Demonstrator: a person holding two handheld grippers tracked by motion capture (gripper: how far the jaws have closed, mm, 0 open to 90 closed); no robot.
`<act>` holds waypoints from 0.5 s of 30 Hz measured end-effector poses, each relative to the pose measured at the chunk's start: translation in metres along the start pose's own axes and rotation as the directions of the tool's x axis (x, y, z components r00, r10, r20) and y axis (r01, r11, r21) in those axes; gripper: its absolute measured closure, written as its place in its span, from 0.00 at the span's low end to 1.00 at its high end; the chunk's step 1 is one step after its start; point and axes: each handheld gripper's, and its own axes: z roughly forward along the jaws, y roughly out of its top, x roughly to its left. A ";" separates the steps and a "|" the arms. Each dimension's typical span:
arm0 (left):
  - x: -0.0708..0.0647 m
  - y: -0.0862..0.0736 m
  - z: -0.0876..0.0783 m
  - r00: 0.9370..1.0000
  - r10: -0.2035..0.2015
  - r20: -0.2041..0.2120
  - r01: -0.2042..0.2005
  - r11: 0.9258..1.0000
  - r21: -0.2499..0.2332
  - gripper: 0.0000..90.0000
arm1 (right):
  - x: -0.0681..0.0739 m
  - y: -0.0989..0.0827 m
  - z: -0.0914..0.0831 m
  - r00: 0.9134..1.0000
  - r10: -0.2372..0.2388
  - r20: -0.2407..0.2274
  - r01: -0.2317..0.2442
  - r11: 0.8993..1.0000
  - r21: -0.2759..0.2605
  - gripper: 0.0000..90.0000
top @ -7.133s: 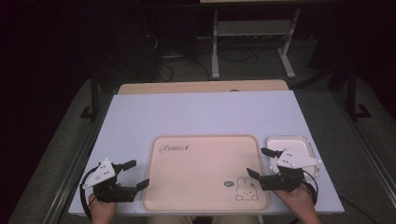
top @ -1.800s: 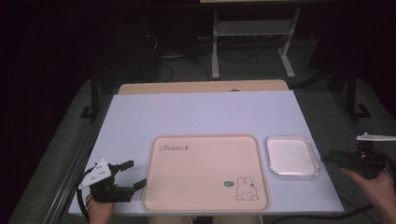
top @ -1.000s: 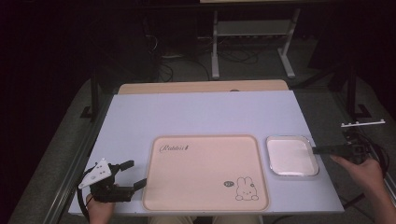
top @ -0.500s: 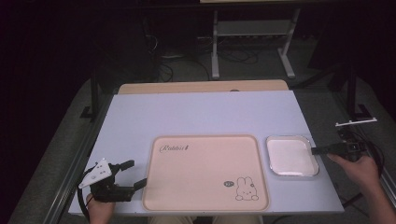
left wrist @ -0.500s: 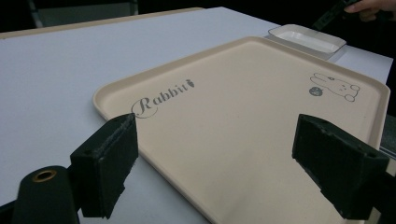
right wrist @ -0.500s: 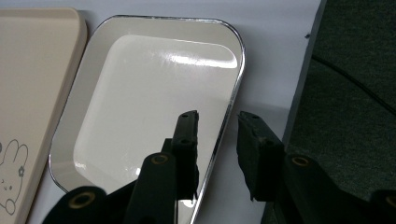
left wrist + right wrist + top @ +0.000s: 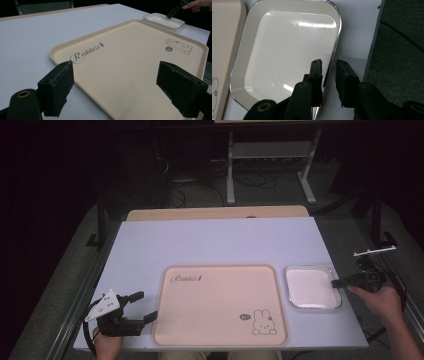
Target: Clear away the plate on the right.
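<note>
A beige tray [image 7: 220, 305] printed with "Rabbit" and a bunny lies at the table's front middle. Just right of it sits a small white dish [image 7: 310, 287] with a shiny rim, empty. My right gripper [image 7: 336, 283] comes in from the right at the dish's right rim. In the right gripper view the gripper [image 7: 328, 62] is narrowly open, one jaw over the dish [image 7: 284, 47] and the other outside, with the rim between them. My left gripper [image 7: 142, 307] rests wide open at the tray's front left corner, nothing between its jaws [image 7: 116, 75].
The white table [image 7: 210, 240] has a wooden strip [image 7: 215, 213] along its far edge. Its right edge runs close beside the dish, with dark floor and a cable [image 7: 402, 32] beyond. A metal stand [image 7: 270, 155] is behind the table.
My right gripper has swung in from off the table's right side to the dish's right rim. The left gripper, tray and dish have stayed put.
</note>
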 end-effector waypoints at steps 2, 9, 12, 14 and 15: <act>0.000 0.000 0.000 1.000 0.001 0.001 -0.001 1.000 0.002 0.16 | 0.001 0.000 0.001 1.000 0.003 0.005 -0.003 1.000 0.004 0.84; 0.000 0.000 0.000 1.000 0.000 0.001 0.000 1.000 0.000 0.16 | 0.004 0.003 0.005 1.000 0.012 0.019 -0.012 1.000 0.007 0.87; 0.000 0.000 0.000 1.000 0.001 0.001 -0.001 1.000 -0.002 0.15 | 0.006 0.003 0.008 0.999 0.010 0.037 -0.010 1.000 0.016 0.90; 0.000 0.000 0.000 1.000 0.001 0.001 -0.001 1.000 -0.003 0.16 | 0.006 0.003 0.008 0.999 0.020 0.037 -0.021 1.000 0.016 0.91; 0.000 0.000 0.000 1.000 0.000 0.001 0.000 1.000 -0.003 0.16 | 0.005 0.003 0.008 0.999 0.025 0.034 -0.026 1.000 0.014 0.91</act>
